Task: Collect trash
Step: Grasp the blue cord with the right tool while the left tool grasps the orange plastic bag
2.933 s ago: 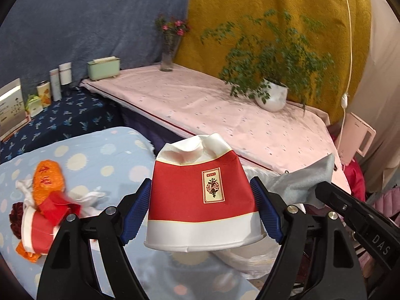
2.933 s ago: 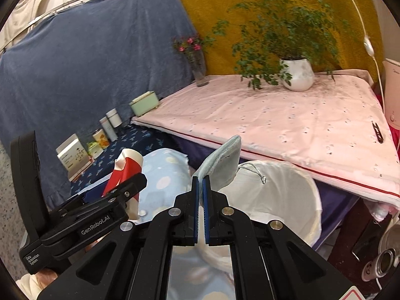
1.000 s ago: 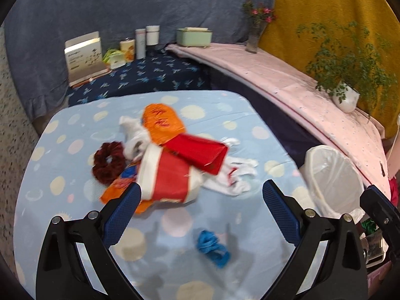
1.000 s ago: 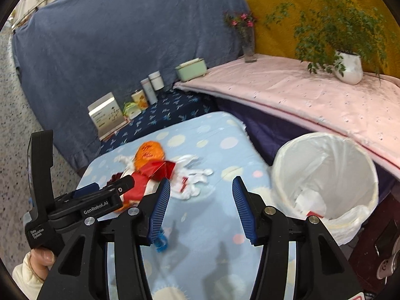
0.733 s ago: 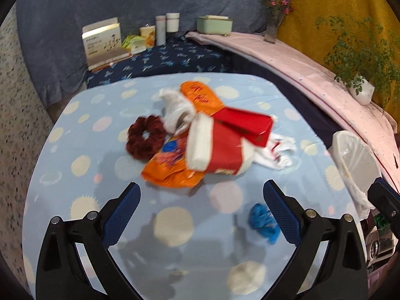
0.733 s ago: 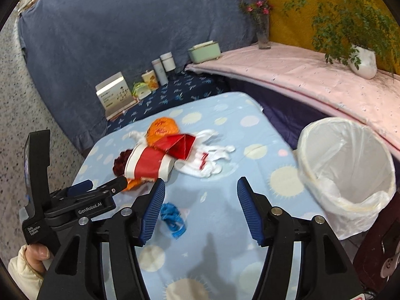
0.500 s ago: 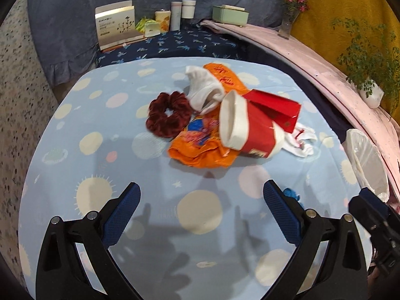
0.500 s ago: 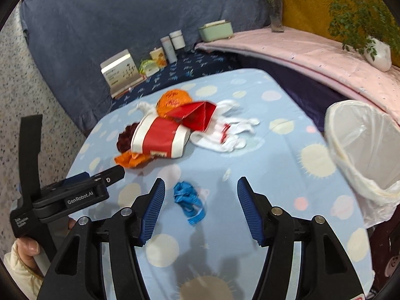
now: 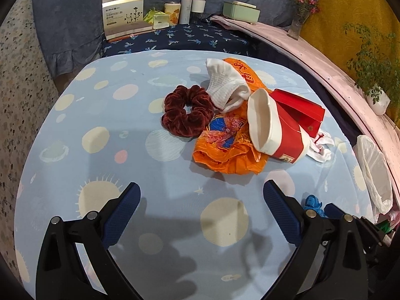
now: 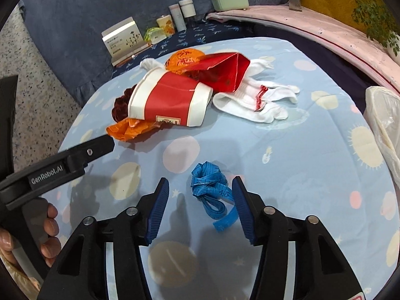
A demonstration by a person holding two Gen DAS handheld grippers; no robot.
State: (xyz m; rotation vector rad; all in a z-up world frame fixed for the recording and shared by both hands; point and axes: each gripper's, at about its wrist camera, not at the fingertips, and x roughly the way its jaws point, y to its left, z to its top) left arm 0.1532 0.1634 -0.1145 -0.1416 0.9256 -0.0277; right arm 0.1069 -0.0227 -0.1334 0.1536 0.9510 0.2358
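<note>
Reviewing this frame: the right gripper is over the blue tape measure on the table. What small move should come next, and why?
Probably lower the right gripper a little further and finish the close. Its jaws are closing with the bunched blue tape measure between them, but the pads are not yet pressing on it. The left gripper is open and empty, short of the paper cup.

Left gripper (image 9: 201, 201) angled downward, jaws spread wide, nothing between. Right gripper (image 10: 200, 201) angled downward too, jaws closing.
</note>
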